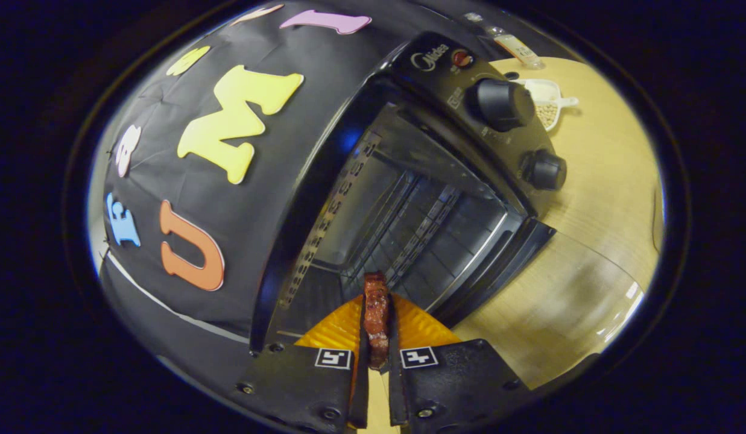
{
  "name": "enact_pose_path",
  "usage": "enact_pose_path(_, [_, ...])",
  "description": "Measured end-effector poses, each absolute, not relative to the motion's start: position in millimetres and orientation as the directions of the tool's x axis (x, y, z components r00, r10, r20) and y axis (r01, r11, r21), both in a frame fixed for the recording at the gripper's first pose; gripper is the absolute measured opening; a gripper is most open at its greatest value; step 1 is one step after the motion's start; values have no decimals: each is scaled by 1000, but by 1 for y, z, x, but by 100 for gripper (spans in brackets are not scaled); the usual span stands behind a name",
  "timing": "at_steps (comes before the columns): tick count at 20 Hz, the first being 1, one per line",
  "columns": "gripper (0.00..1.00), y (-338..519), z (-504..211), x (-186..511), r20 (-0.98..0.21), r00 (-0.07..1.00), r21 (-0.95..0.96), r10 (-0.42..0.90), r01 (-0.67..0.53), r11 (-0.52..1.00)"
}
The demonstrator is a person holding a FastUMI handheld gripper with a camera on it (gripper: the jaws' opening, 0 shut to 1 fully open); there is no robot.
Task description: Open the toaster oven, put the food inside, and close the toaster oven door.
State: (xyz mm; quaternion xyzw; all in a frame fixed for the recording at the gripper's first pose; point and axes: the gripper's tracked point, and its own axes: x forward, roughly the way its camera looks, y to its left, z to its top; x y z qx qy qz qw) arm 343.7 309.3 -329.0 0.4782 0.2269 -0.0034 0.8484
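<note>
Both fingers of the tool (377, 337) clamp the food (376, 316), long axis pointing straight ahead into the open toaster oven (421, 229) cavity just beyond.

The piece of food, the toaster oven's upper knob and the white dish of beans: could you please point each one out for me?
Piece of food (376, 313), gripper view: its reddish-brown middle, clamped between the fingers.
Upper knob (503, 104), gripper view: the knob's rounded face.
White dish (546, 90), gripper view: its bare inner wall above the beans.
</note>
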Motion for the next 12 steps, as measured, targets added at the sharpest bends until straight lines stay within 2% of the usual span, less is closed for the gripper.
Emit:
enact_pose_path(5, [17, 309, -338, 364, -378, 908, 805, 178, 228, 548])
enact_pose_path(8, [21, 307, -345, 365, -420, 897, 743, 139, 251, 621])
enact_pose_path(12, [42, 295, -350, 361, -481, 874, 584, 76, 254, 771])
